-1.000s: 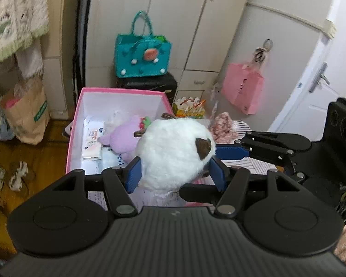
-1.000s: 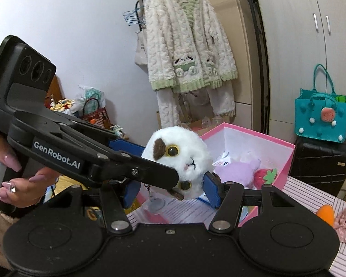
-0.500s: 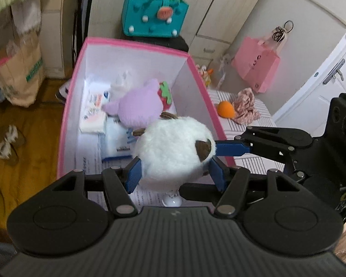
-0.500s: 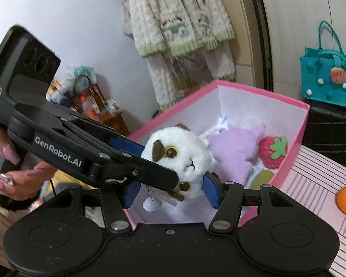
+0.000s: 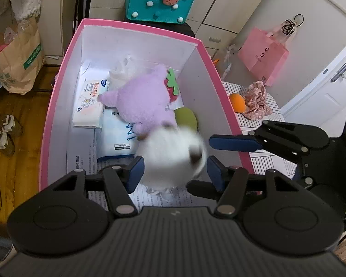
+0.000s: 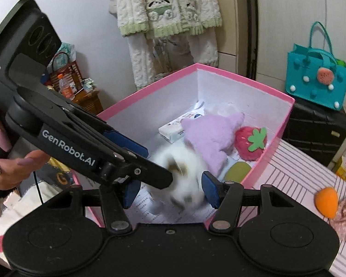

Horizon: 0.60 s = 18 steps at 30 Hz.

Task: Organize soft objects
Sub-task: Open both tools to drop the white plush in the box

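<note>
Showing as a blur between the closing, not yet clamped jaws of the left gripper (image 5: 175,172) and the slack right gripper (image 6: 170,192), the white plush toy (image 5: 170,157) is judged nearly stowed in the pink box (image 5: 55,92) beside the purple plush (image 5: 143,101), while the orange toy (image 5: 237,102) and floral cloth (image 5: 256,102) outside it are left.

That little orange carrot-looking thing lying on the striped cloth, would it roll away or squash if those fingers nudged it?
The orange carrot toy looks soft and rounded, so it would probably squash a little. Its tapered shape suggests it would curl round rather than roll straight. It looks light, and the striped cloth would likely slow it.
</note>
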Tool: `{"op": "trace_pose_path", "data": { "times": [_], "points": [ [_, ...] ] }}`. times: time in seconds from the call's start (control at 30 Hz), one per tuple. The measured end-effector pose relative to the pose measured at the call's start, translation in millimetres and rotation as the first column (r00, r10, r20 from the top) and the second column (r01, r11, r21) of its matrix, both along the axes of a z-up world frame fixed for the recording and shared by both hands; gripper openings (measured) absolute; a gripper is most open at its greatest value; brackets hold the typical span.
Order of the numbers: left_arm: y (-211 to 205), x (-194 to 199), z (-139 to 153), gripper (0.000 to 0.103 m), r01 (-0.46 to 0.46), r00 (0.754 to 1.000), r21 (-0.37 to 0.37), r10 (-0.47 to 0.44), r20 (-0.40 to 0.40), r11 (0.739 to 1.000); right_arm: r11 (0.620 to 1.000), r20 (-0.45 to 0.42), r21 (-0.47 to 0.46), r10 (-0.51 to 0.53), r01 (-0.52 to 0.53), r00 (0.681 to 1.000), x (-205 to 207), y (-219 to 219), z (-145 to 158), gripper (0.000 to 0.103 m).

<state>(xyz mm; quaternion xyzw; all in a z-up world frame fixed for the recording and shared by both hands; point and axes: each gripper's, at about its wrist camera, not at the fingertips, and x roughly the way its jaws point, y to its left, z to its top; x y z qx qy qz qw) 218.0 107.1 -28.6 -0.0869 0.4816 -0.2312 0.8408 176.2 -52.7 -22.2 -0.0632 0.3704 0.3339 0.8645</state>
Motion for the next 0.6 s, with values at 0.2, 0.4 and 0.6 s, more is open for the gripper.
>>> {"op": "trace_pose_path", "data": {
  "times": [0.2, 0.4, 0.6],
  "points": [
    [5, -24, 19, 0.058, -0.007, 0.999, 0.032, 0.006, 0.047, 0.999, 1.000, 0.046, 0.005, 0.011, -0.011, 0.999, -28, -11, 16, 0.064],
    [-7, -51, 37, 0.058, 0.013, 0.998, 0.096, -0.020, 0.067, 0.995, 0.998, -0.008, 0.059, -0.009, 0.009, 1.000, -38, -29, 27, 0.064],
    [-16, -86, 71, 0.060, 0.025, 0.988, 0.145, -0.047, 0.146, 0.989, 0.997, 0.021, 0.083, -0.009, 0.007, 1.000, -64, -43, 50, 0.064]
  ]
}}
